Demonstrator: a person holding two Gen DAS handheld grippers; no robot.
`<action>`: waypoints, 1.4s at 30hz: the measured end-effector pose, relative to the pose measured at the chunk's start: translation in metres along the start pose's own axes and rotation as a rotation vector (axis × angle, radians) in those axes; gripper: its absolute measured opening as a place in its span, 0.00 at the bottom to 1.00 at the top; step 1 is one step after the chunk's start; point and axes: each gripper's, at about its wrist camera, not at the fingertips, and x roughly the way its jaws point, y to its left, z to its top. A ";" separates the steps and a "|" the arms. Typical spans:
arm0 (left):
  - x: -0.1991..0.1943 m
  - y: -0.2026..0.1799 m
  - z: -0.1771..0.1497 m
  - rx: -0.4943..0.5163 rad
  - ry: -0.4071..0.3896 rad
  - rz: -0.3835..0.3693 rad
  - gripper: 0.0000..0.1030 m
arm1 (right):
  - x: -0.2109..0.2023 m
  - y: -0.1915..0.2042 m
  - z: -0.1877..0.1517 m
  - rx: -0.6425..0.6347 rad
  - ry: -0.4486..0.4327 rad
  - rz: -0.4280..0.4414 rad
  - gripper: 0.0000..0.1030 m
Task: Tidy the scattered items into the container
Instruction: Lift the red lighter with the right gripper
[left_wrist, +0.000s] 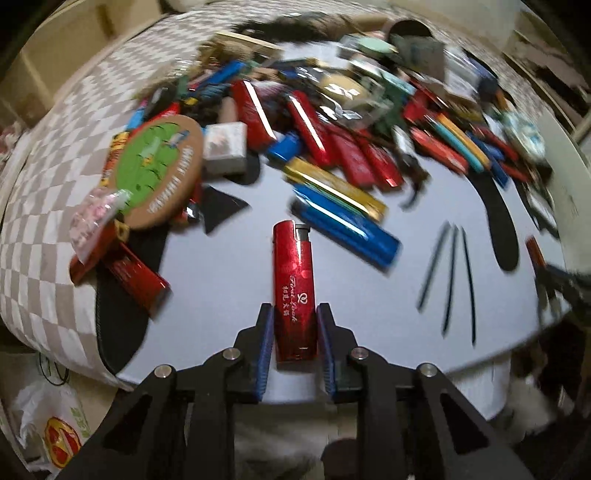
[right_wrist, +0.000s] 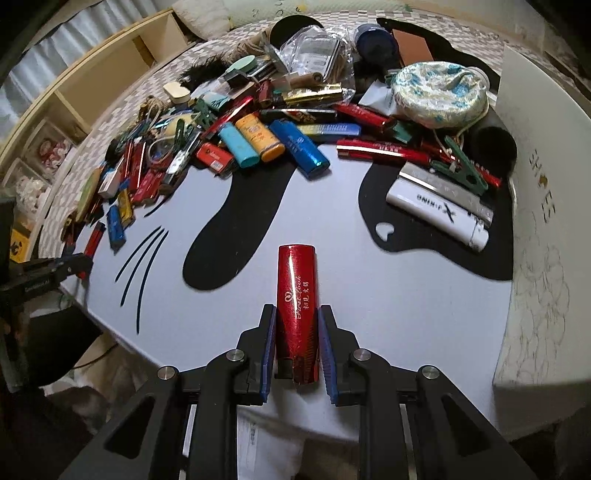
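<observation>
Both grippers hold a lighter each. The left gripper has its jaws narrow on the base end of a red lighter, metal head pointing away; the right gripper has its jaws narrow on a second red lighter, head end tucked back between them. Both hang above the bare near edge of the desk, short of the heap of lighters, clips and packets along its far side.

The white box at the desk's right edge is probably the container — its opening is out of view, so that is a guess.

Risks: the lighters are glossy and held only along their lower part, so a quick swing could let one pivot or slide out and drop past the near edge. The left view is smeared with motion, which makes that slip likelier on that side. Carrying both at once toward one box could also knock the grippers together.

Writing: both red lighters carry a script that looks like "First Look" — not sharp — above small Chinese characters. The white lighter near the right edge has lettering, upside down here, ending in "X". The box side shows "SHOES".
</observation>
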 end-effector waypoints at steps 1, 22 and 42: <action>0.001 -0.002 0.001 0.009 -0.004 0.007 0.22 | 0.000 0.001 -0.001 0.000 0.000 0.000 0.22; 0.015 -0.011 0.025 0.010 -0.033 0.051 0.22 | 0.009 0.011 0.007 -0.046 -0.001 -0.043 0.23; -0.031 -0.026 0.052 -0.016 -0.196 -0.026 0.22 | -0.031 0.008 0.036 0.051 -0.114 0.052 0.23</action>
